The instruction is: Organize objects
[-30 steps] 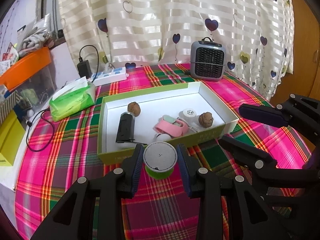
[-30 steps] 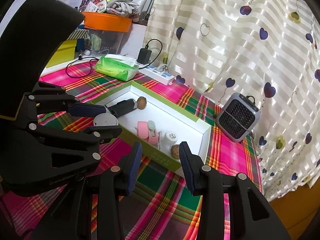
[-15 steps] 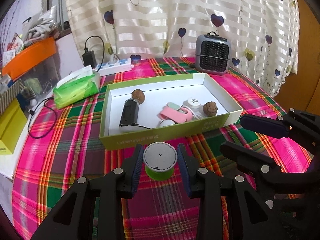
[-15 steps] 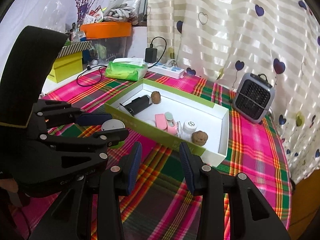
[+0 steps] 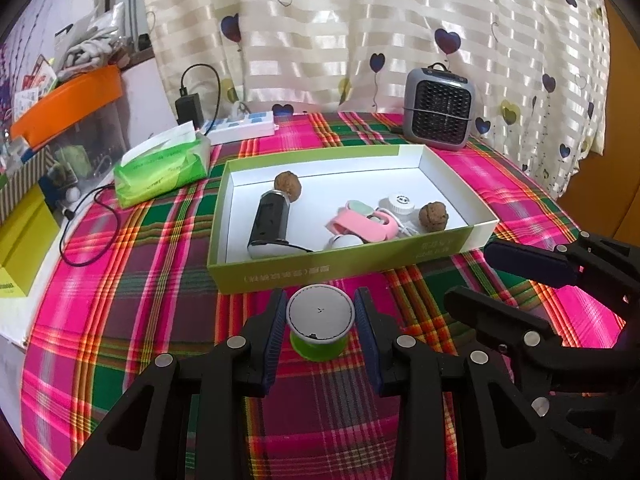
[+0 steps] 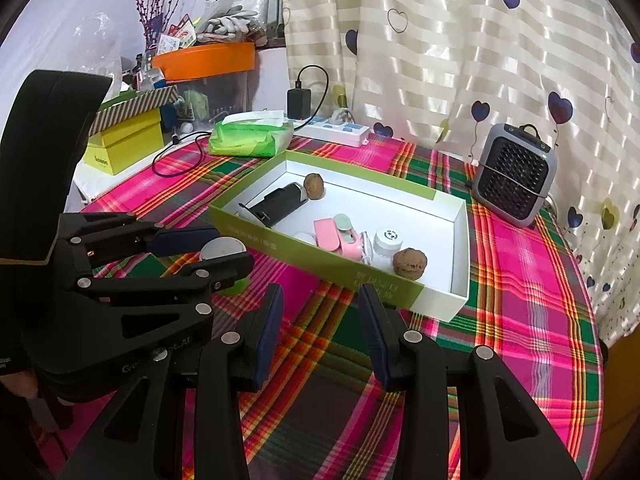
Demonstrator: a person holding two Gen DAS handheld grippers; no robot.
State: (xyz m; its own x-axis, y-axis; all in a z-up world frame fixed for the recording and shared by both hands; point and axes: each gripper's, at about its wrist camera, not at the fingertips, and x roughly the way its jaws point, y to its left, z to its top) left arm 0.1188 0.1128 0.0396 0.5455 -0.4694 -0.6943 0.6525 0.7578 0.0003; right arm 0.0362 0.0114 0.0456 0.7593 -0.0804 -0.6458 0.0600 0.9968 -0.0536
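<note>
Compared with a second ago, the box [image 5: 340, 270] is sitting farther from the left gripper [image 5: 320, 322] and the whole table is reading more level in both views; the items inside the box are lying as they were. The left gripper is staying clamped on a small green cup [image 5: 319, 326] with a grey-white foil lid, its blue pads pressing on either side of the rim. The cup is standing upright, its axis vertical and its lid facing up, just in front of the box's near green wall and outside it, over the plaid tablecloth [image 5: 152, 320]. The right gripper [image 6: 321, 330] is hanging over bare cloth near the box's near corner, its jaws apart with nothing between them. Inside the box are two walnuts [image 5: 287, 186] [image 5: 433, 217], one black cylinder-shaped gadget [image 5: 270, 224], one pink clip-like item [image 5: 360, 228] and one small white round jar [image 5: 398, 204]. The black gadget is lying on its side, its long axis running from the near wall towards the far wall, its far end touching one walnut. One grey heater [image 5: 439, 110] is standing behind the box.
</note>
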